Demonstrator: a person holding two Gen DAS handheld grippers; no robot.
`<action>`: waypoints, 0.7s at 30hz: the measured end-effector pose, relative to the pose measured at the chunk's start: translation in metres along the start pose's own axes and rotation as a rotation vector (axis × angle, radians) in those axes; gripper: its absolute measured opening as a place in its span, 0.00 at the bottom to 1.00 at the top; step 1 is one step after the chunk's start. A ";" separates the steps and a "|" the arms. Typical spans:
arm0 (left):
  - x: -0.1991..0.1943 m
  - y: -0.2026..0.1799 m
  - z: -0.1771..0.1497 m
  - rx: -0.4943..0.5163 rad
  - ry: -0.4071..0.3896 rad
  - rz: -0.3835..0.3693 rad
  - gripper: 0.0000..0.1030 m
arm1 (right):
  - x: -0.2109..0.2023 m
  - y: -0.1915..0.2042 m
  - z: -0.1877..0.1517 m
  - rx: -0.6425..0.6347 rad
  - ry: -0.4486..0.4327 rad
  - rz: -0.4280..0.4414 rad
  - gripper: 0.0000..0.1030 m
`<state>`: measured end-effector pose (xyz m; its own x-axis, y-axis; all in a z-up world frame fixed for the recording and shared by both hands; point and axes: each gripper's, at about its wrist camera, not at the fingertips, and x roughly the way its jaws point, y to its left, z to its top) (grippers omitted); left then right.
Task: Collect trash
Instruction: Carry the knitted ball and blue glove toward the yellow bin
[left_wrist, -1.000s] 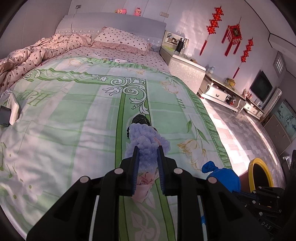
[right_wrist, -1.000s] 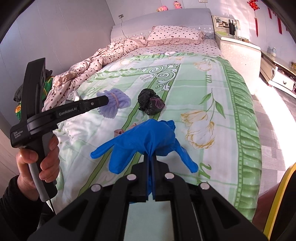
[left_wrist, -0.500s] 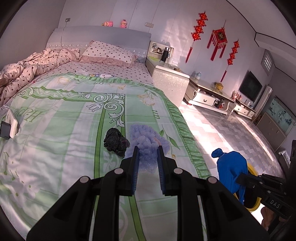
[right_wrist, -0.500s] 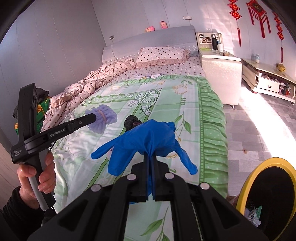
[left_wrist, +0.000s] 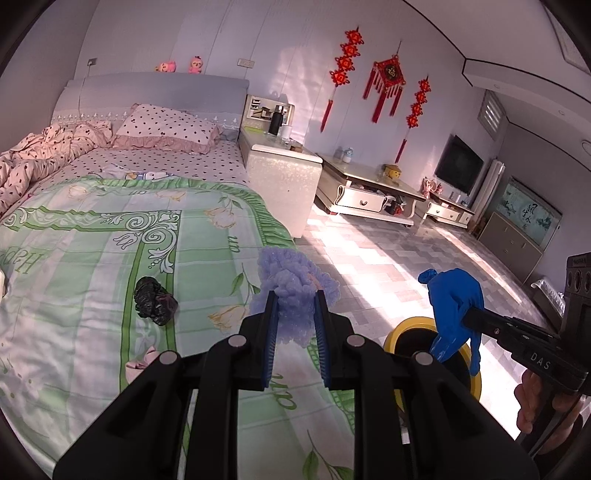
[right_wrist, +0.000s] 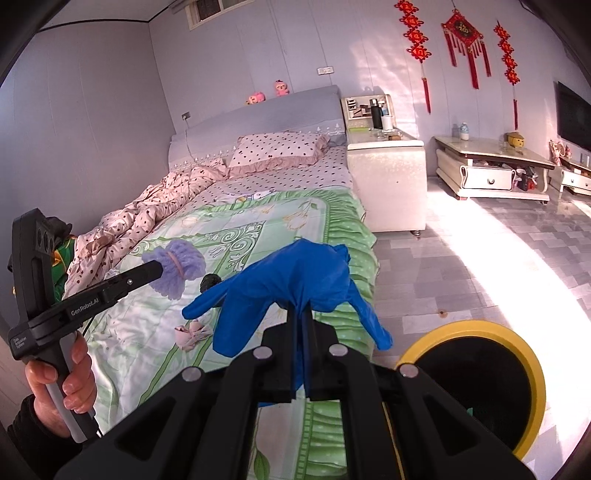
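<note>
My left gripper (left_wrist: 295, 295) is shut on a fluffy purple bundle (left_wrist: 295, 280), held in the air over the right edge of the bed; in the right wrist view the same purple bundle (right_wrist: 175, 267) hangs from the left gripper (right_wrist: 157, 271). My right gripper (right_wrist: 303, 308) is shut on a blue rubber glove (right_wrist: 295, 273), seen as a blue glove (left_wrist: 456, 306) in the left wrist view, above a yellow-rimmed black bin (right_wrist: 476, 384) on the floor. A crumpled black bag (left_wrist: 153, 301) and a small pink wrapper (right_wrist: 192, 334) lie on the green quilt.
The bed with its green quilt (left_wrist: 92, 236) fills the left. A white nightstand (left_wrist: 282, 181) stands beside it, a low TV cabinet (left_wrist: 369, 192) further right. The tiled floor (right_wrist: 498, 258) lies between bed and cabinet. A hand (right_wrist: 62, 384) grips the left tool's handle.
Both grippers have risen and swung right, off the quilt toward the floor, each carrying its item. The yellow-rimmed bin has come into fuller view under the glove.
</note>
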<state>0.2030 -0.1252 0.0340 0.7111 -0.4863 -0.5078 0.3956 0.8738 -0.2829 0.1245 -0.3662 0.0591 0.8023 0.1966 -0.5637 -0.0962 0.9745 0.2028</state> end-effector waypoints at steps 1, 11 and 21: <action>0.001 -0.008 0.001 0.006 0.001 -0.012 0.18 | -0.005 -0.006 0.001 0.006 -0.007 -0.010 0.02; 0.021 -0.085 0.004 0.075 0.024 -0.095 0.18 | -0.043 -0.066 0.001 0.083 -0.054 -0.109 0.02; 0.062 -0.150 -0.014 0.126 0.091 -0.180 0.18 | -0.060 -0.122 -0.014 0.157 -0.060 -0.190 0.02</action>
<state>0.1799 -0.2865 0.0338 0.5691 -0.6276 -0.5313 0.5847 0.7631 -0.2751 0.0797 -0.4956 0.0566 0.8314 -0.0001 -0.5556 0.1485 0.9636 0.2222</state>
